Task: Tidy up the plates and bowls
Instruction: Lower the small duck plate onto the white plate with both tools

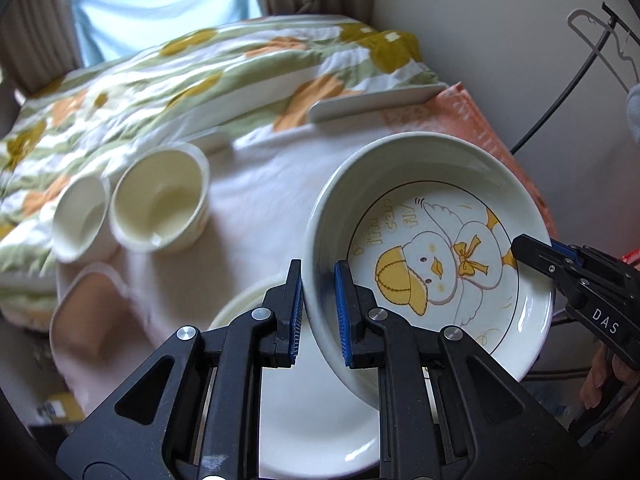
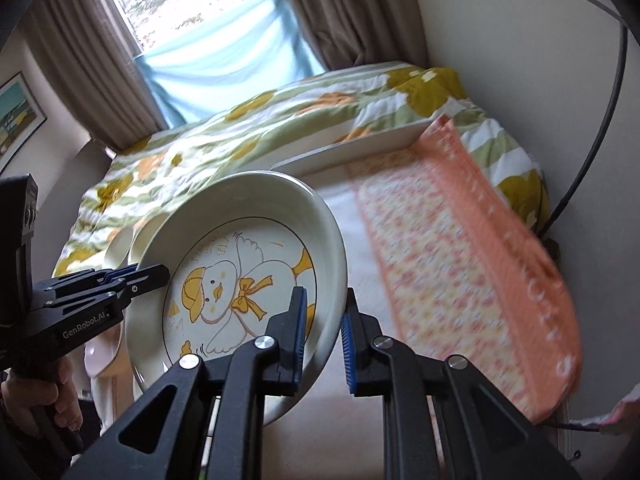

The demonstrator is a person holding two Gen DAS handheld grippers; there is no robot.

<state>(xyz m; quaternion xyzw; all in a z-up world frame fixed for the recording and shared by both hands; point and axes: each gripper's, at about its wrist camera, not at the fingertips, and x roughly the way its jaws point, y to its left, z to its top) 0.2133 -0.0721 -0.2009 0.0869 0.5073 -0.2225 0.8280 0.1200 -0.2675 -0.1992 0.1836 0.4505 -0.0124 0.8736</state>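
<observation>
Clearly the duck plate (image 1: 436, 264) is off the worktop (image 1: 256, 200) and carried in the air, tilted, with each gripper pinching an opposite side of its rim. The left gripper (image 1: 319, 314) has its fingers narrowed onto the rim wall, one pad inside and one outside; the right gripper (image 2: 325, 340) grips the far rim the same way. Only thin edges are held, so glazed ceramic could slip from the pads if either hand twists or the two drift apart. Should the hands move at different rates, the plate could pivot and drop onto the white plate (image 1: 320, 432) below, chipping both. The two small bowls (image 1: 160, 200) stand just beside each other on the cloth, and the pink container (image 1: 90, 312) is near them; a low swing could knock them. The long white tray (image 1: 376, 102) sits at the far edge against the bed quilt (image 1: 160, 80), on soft ground that might tip anything set there.
</observation>
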